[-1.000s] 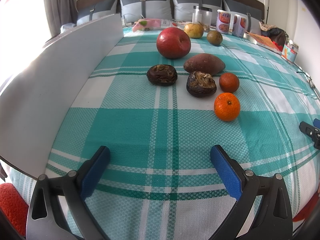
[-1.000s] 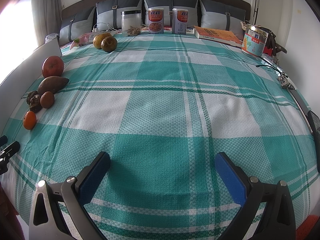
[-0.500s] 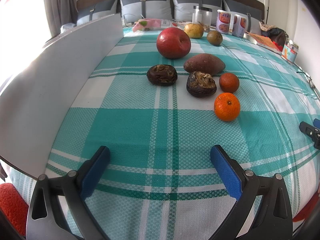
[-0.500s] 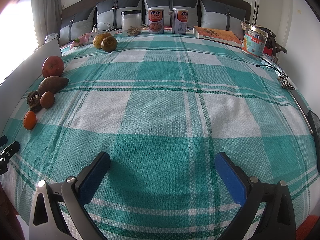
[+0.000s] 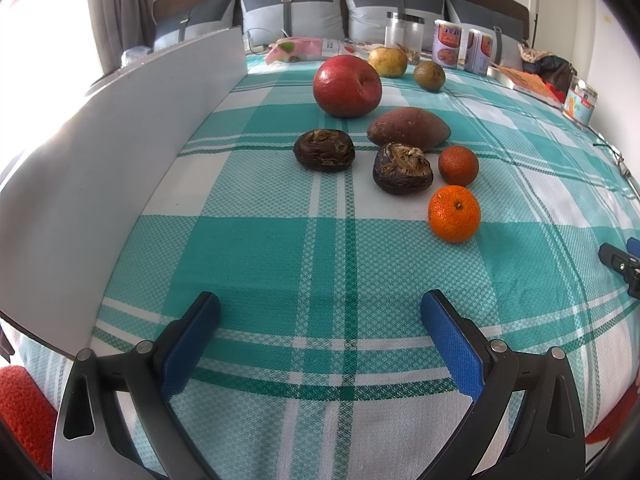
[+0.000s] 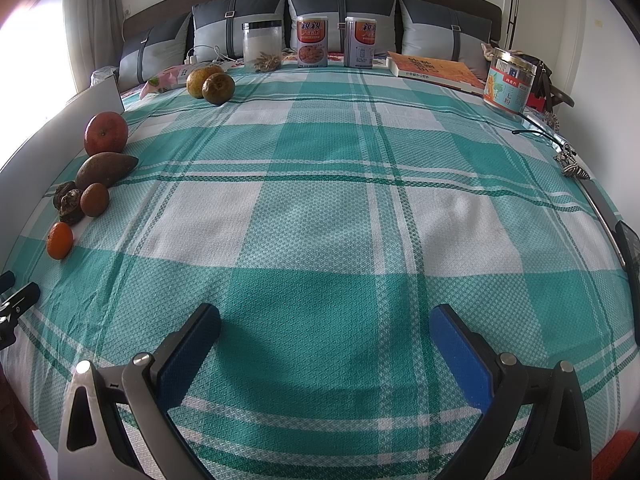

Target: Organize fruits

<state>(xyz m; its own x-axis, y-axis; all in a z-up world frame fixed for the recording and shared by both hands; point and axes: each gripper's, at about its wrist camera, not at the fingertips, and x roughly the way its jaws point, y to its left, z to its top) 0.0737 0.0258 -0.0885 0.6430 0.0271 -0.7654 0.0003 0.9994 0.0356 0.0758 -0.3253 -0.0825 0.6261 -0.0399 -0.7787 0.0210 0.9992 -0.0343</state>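
Note:
Fruits lie on a teal plaid cloth point(image 5: 280, 248). In the left wrist view I see a red apple point(image 5: 347, 86), a brown sweet potato point(image 5: 408, 127), two dark wrinkled fruits point(image 5: 324, 150) point(image 5: 402, 168), two small oranges point(image 5: 458, 165) point(image 5: 454, 213), a yellow pear point(image 5: 387, 62) and a green-brown fruit point(image 5: 429, 76). My left gripper point(image 5: 320, 320) is open and empty, short of the fruits. My right gripper point(image 6: 325, 332) is open and empty over bare cloth; the fruit cluster point(image 6: 94, 176) lies far to its left.
A white board point(image 5: 120, 152) stands along the left edge. At the back stand a clear jar point(image 6: 262, 46), two cans point(image 6: 312, 42) point(image 6: 360, 42), a book point(image 6: 434, 68) and a tin point(image 6: 509, 80). Pillows line the headboard. Glasses point(image 6: 560, 148) lie at the right.

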